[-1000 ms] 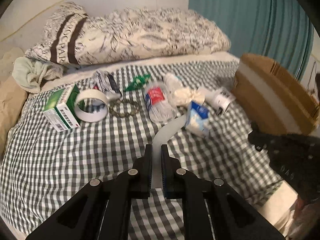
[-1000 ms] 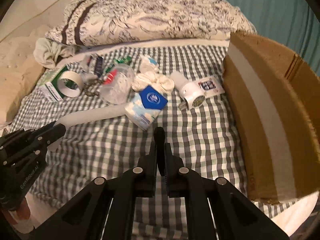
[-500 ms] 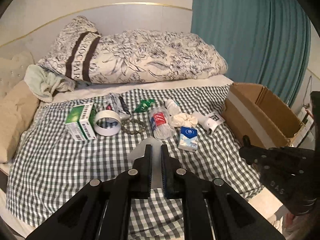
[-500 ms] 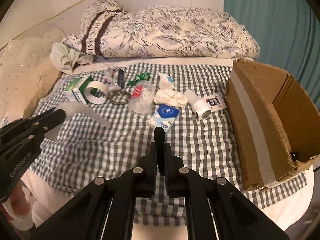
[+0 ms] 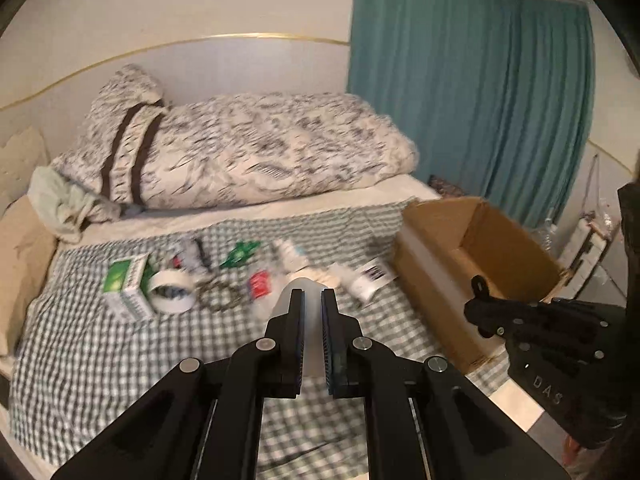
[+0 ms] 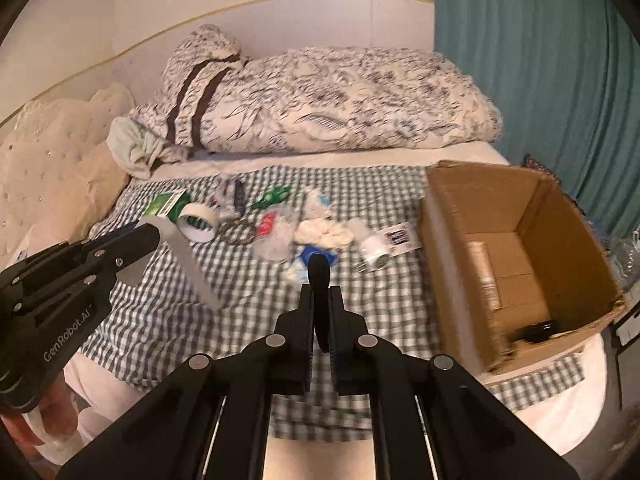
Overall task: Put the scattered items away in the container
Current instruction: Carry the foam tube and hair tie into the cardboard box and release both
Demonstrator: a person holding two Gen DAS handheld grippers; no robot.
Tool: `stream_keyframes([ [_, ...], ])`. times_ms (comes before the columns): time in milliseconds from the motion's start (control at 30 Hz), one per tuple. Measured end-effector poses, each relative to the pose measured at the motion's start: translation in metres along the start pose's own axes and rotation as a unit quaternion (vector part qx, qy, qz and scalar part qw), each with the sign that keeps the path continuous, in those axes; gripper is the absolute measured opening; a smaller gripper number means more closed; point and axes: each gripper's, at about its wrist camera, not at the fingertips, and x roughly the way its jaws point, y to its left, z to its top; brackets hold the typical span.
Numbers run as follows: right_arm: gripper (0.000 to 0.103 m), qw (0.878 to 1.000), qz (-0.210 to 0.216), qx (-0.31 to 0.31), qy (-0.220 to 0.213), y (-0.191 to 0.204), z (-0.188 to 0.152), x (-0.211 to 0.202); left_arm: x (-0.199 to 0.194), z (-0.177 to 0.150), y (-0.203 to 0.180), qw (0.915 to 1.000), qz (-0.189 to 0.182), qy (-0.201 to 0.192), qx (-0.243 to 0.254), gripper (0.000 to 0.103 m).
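The bed (image 6: 132,320) carries the cardboard box (image 6: 516,256) at 3 o'clock and scattered items (image 6: 304,224) at 12. The left tool (image 5: 311,304) is clenched on a white flat strip (image 6: 192,264); the right tool (image 6: 319,300) grips a black object (image 6: 319,280).

The left gripper (image 6: 132,240) body reads "GenRobot.AI"; the right gripper (image 5: 478,292) body reads "DAS".
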Motion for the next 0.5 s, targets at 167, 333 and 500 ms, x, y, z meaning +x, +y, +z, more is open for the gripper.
stream_keyframes([
  [167,0.006,0.999,-0.031,0.006,-0.019,-0.043,0.017,-0.02,0.008,0.028,-0.048,0.9992,-0.029,-0.013,0.024,0.008],
  [333,0.006,0.998,-0.059,0.02,-0.026,-0.085,0.033,-0.022,0.022,0.061,-0.1,0.9966,-0.065,-0.025,0.043,0.008],
  [500,0.006,0.996,-0.074,0.037,-0.014,-0.126,0.043,-0.011,0.04,0.083,-0.145,0.9929,-0.096,-0.028,0.065,0.008],
])
